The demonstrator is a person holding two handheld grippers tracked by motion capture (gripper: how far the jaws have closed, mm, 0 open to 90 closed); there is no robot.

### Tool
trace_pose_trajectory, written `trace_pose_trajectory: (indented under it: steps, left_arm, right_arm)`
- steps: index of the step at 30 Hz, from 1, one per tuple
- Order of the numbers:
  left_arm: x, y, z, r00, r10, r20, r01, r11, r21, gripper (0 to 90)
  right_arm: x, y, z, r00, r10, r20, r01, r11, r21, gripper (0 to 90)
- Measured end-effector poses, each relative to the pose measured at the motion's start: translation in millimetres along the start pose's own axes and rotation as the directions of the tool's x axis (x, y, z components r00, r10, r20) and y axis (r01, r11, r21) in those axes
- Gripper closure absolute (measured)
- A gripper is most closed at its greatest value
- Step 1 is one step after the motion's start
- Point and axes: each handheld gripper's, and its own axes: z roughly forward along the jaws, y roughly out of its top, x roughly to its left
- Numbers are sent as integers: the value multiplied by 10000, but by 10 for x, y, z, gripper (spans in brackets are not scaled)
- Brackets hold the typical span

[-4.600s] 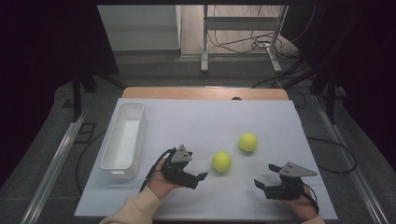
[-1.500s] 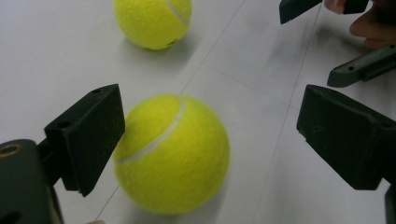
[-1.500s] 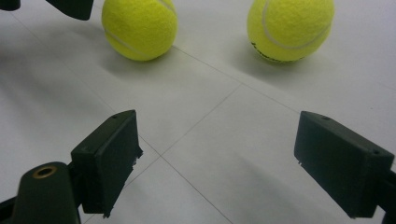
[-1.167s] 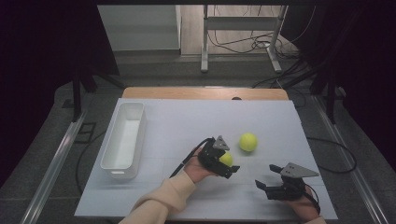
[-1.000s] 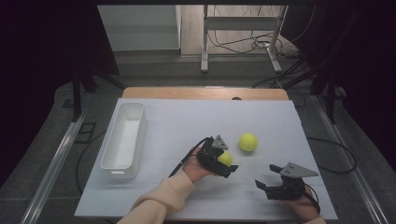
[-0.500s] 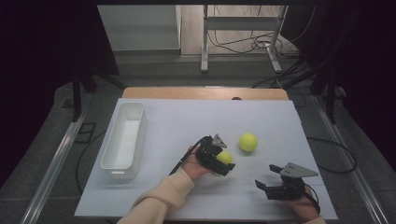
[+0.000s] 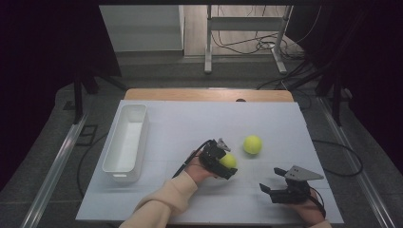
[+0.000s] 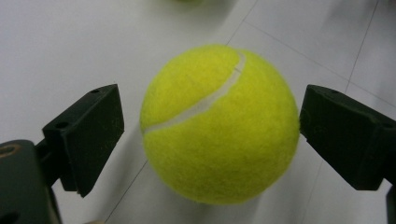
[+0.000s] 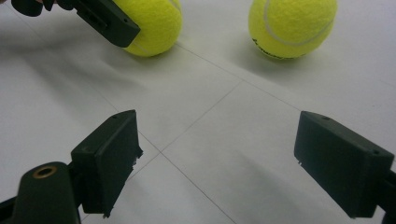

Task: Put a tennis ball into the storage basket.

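The left claw [image 7: 223,163] is around the near tennis ball [image 7: 228,160], in the middle of the white surface [image 7: 180,123]. In the left gripper view the ball [image 8: 219,123] sits between the two black jaws. The jaws are spread, with a small gap on each side, so they are not squeezing it yet. The ball rests on the surface.

The second tennis ball [image 7: 253,144] lies a little farther away and to the right, close to the first ball but not touching it. Nothing holds it.

The right claw [image 7: 272,192] waits near the front right of the surface, spread wide with nothing in it. In the right gripper view both balls lie ahead of it, the held-for one [image 9: 149,25] on the left and the free one [image 9: 292,25] on the right.

The white bin [image 7: 127,142] stands at the left side of the surface. It looks empty.

So the job seems just begun. I think the balls are meant to go into the bin, and none is in there yet. The first ball is lined up for a grab. What is left: close on it, lift it, carry it left to the bin, then do the same for the other ball.
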Motion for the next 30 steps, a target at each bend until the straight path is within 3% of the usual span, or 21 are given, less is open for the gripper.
trace_pose_trajectory:
  steps: [7, 12, 30]
  left_arm:
    - [6, -18, -20, 9997, 201, 115, -200, 9998, -87, 253]
    - [-8, -20, -41, 9995, 324, 19, -324, 9994, -108, 261]
    - [-29, -43, -319, 9998, 160, 123, -146, 9946, -1029, 262]
  right_arm:
    - [0, -1, 0, 10000, -6, 8, 6, 10000, 3, 147]
    - [-2, -1, 0, 10000, 10, -9, -10, 10000, -21, 147]
    - [-1, -2, -1, 10000, 53, 36, -53, 10000, -63, 147]
